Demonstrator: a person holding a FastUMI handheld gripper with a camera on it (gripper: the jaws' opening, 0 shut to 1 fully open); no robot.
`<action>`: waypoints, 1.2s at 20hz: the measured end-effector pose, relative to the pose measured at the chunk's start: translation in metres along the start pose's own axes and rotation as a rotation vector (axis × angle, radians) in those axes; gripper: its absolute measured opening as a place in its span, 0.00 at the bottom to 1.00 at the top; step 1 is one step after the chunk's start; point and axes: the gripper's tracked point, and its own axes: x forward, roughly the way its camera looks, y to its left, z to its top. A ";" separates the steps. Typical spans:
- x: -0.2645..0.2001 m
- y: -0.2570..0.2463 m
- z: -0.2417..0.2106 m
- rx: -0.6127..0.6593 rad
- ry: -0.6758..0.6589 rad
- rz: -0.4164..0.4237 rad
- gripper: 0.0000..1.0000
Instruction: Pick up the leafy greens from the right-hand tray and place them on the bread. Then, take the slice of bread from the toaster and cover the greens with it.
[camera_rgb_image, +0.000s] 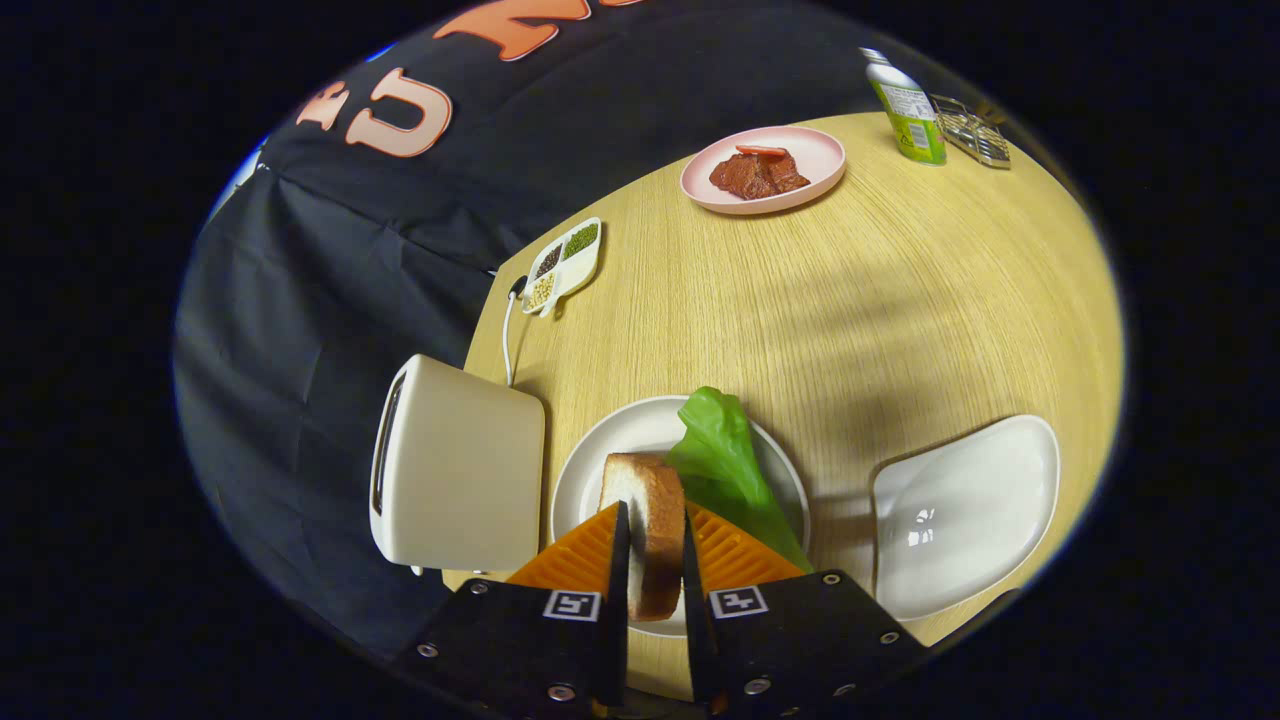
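Note:
My gripper (652, 545) is shut on a slice of bread (648, 520), held on edge between the two fingers above a round white plate (600, 460). Green leafy greens (725, 460) lie on that plate, just right of the held slice and reaching past its far rim. Whatever lies under the greens is hidden by them and by the fingers. A cream toaster (455, 465) stands left of the plate, its slot facing away to the left. An empty white tray (965, 515) sits on the table to the right of the plate.
Farther back on the wooden table (880, 300) are a pink plate (810, 155) with meat, a small divided dish of beans (565, 265), a green bottle (908, 108) and a metal rack (975, 132). The toaster's cord (507, 335) runs along the table's left edge.

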 end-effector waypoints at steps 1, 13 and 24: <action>-0.001 -0.004 0.001 -0.031 -0.012 -0.024 0.31; -0.128 -0.001 0.115 -0.275 -0.481 -0.161 0.88; -0.331 0.054 0.224 -0.485 -1.051 -0.300 0.96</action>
